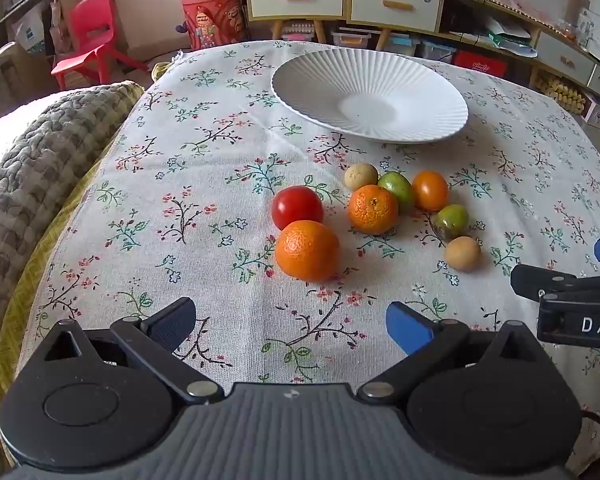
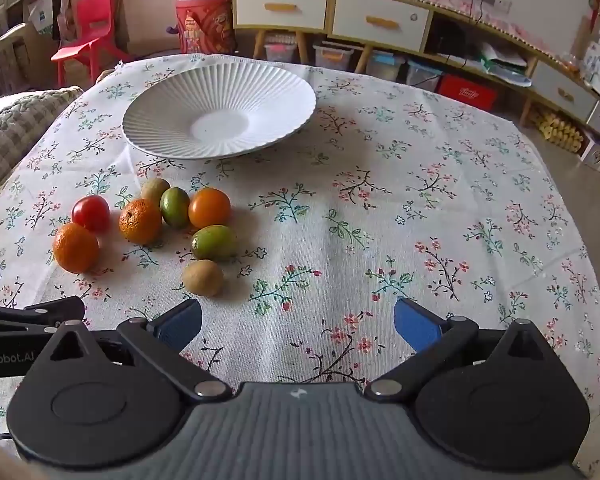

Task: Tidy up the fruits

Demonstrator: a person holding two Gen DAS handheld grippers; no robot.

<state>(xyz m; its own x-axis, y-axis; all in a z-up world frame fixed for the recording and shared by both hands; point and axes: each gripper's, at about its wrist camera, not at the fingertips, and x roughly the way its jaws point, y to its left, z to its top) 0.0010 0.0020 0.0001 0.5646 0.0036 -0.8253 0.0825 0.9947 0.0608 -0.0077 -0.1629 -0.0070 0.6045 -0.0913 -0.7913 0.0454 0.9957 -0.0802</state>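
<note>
Hovering: left tool point(image 1: 291, 324) and right tool point(image 2: 298, 325) both spread wide, gripping nothing | eight small round fruits point(image 2: 140, 221) clustered on floral-clothed table point(image 2: 420, 216) | ribbed white ceramic plate point(image 2: 220, 112) at 12 o'clock from cluster, apart.

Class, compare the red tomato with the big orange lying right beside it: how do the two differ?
The red tomato has smooth, glossy skin; the big orange is dimpled and matte. The tomato looks smaller than the orange. The tomato lies nearer the white plate; the orange lies nearer the camera. Both are round and rest on the floral cloth.
</note>
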